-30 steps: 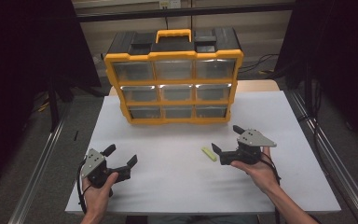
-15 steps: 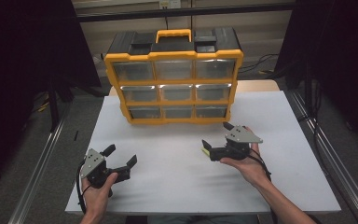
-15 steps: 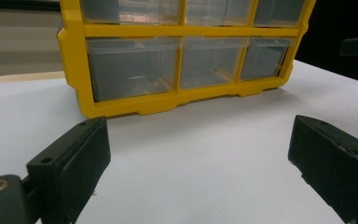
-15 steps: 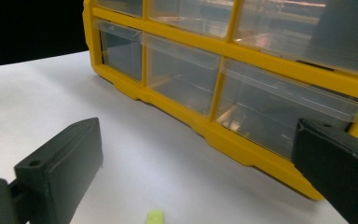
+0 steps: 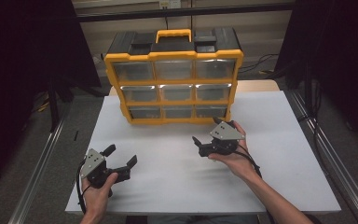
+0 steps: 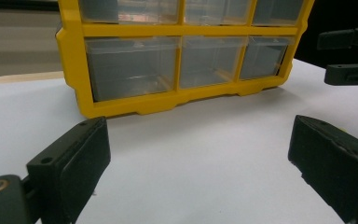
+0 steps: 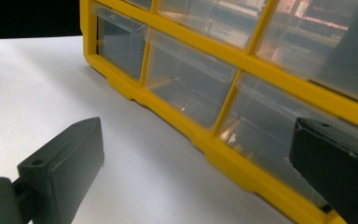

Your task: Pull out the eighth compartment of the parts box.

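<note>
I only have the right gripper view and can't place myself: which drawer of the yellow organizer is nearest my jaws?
Observer: The high view puts the right gripper in front of the bottom-right drawer of the organizer, jaws open, not touching it.
Operator: Any drawer pulled out?
Observer: No, all nine look flush from above.
Operator: Where's the other one?
Observer: The left gripper is open, near the front left of the table, well short of the organizer.
</note>
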